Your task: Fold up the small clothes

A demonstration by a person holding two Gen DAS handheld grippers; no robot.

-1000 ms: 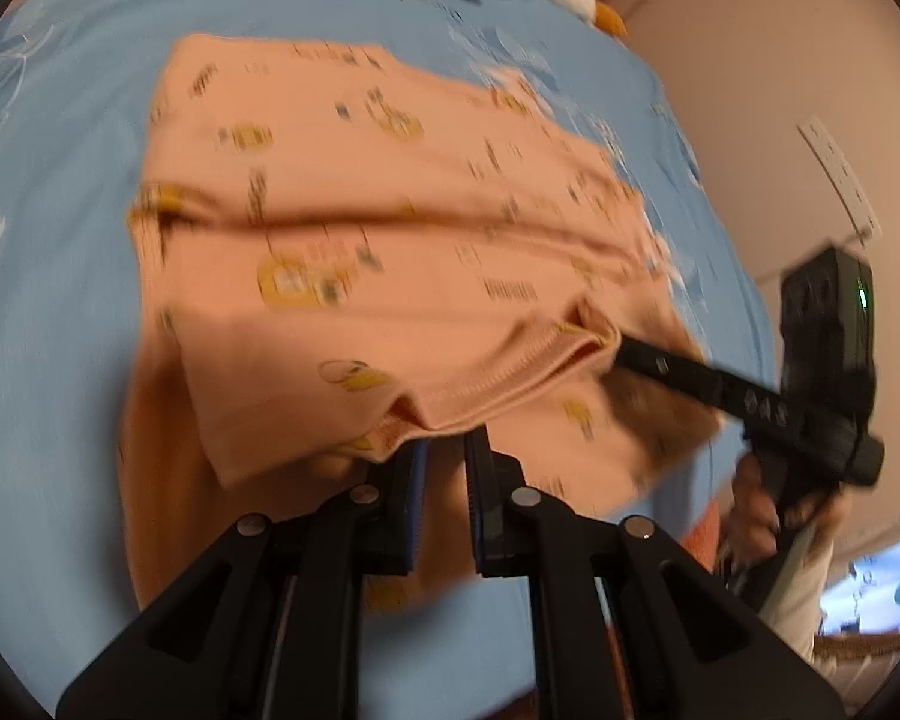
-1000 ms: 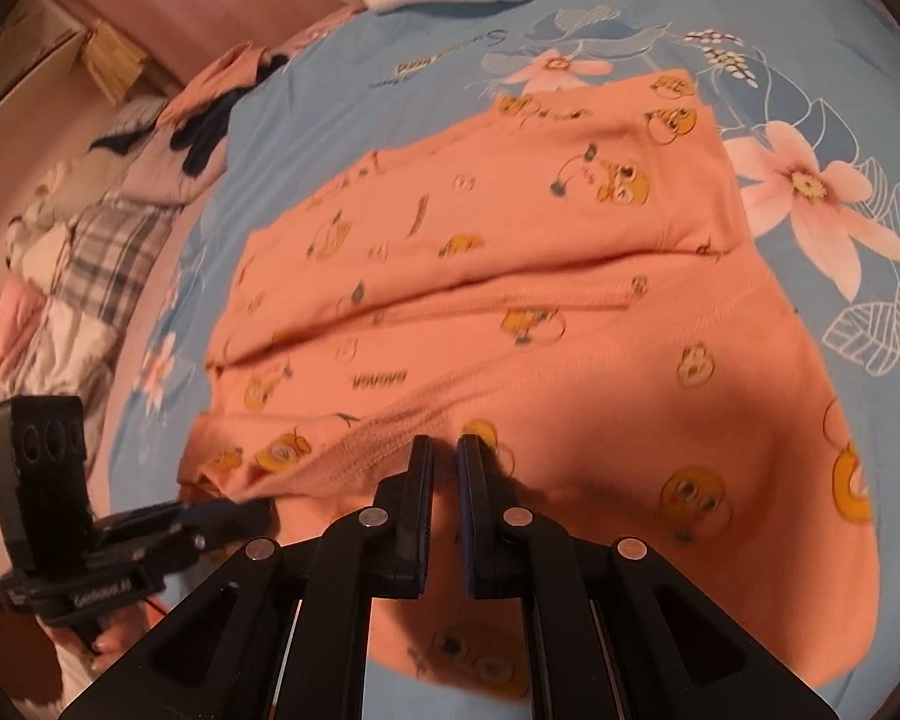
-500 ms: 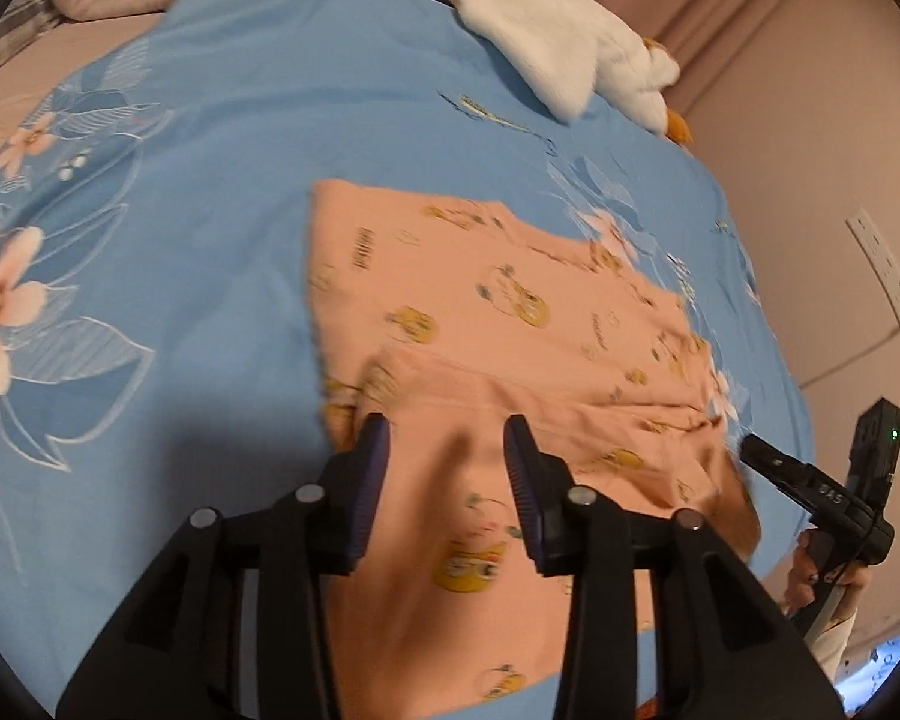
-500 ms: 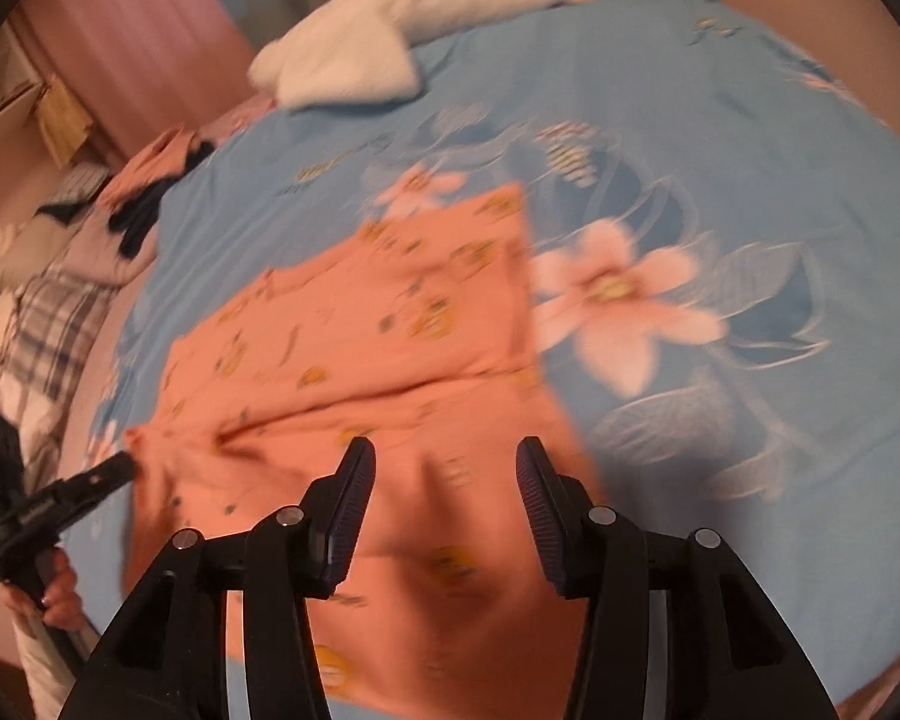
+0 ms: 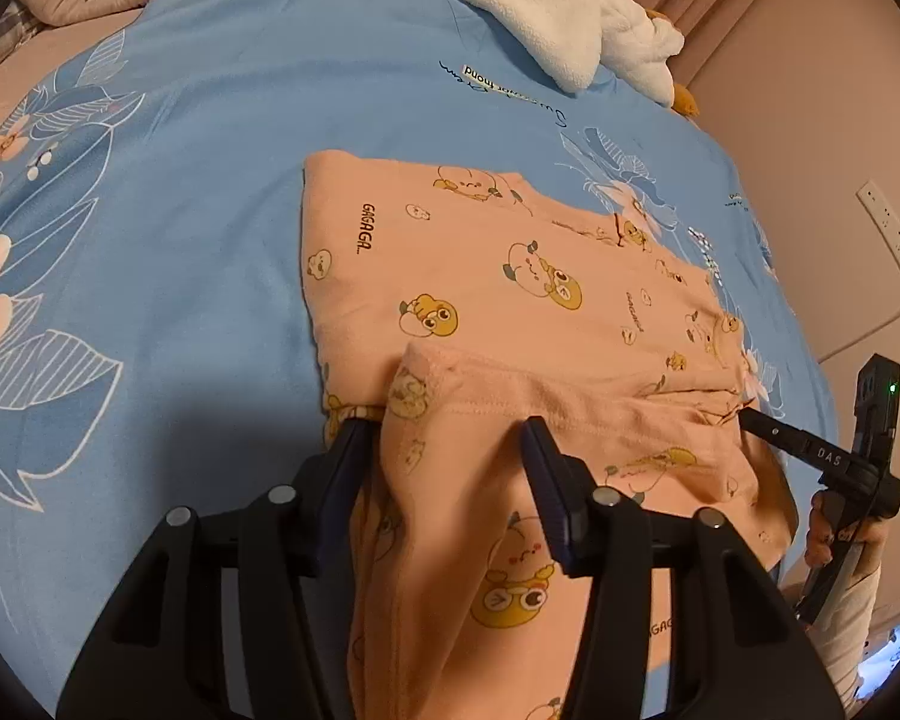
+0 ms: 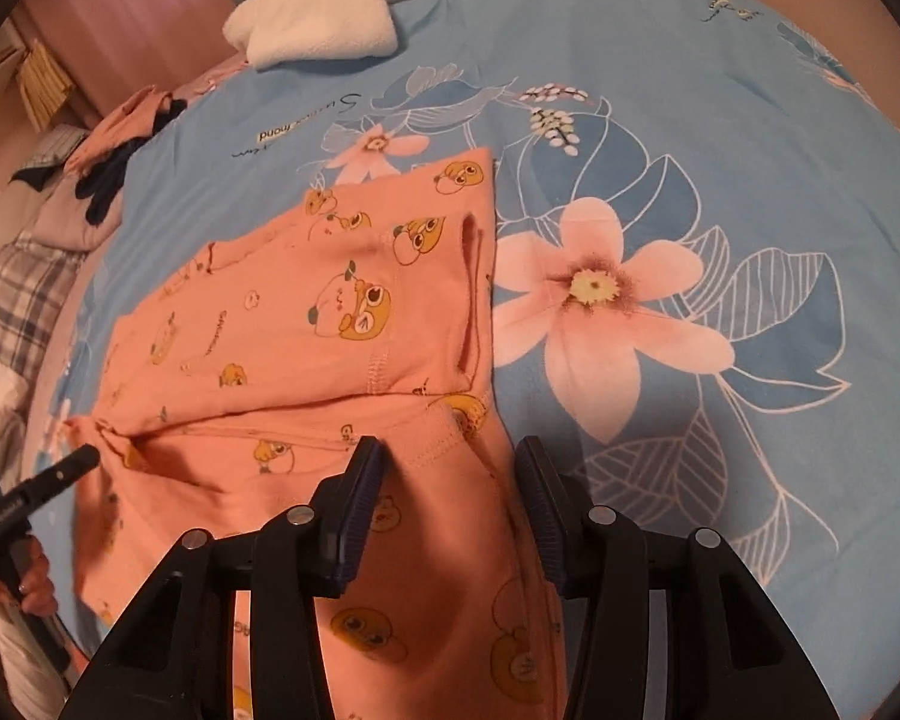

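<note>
A peach garment [image 5: 510,276] printed with cartoon animals lies on the blue flowered bedsheet [image 5: 180,192]. Its near part is folded over, and the stitched hem [image 5: 570,402] runs across it. My left gripper [image 5: 447,450] stands open over the hem's left end, with cloth between the jaws but not pinched. In the right wrist view the same garment [image 6: 330,324] shows its right corner between the jaws of my right gripper [image 6: 450,468]. Those jaws are closing, and the pads are clear of the cloth. Each gripper's tip appears at the hem's far end in the other's view.
A white fleece bundle [image 5: 558,18] lies at the far edge of the bed. A heap of plaid and dark clothes [image 6: 42,228] sits off the bed's left side. A wall with a socket strip [image 5: 888,234] is close on the right. A hand [image 6: 30,588] holds the left gripper's handle.
A second ago both grippers were shut on the raised hem. Both have let go and opened. The hem now lies flat on the garment, and both views have tipped up to show more bed.
</note>
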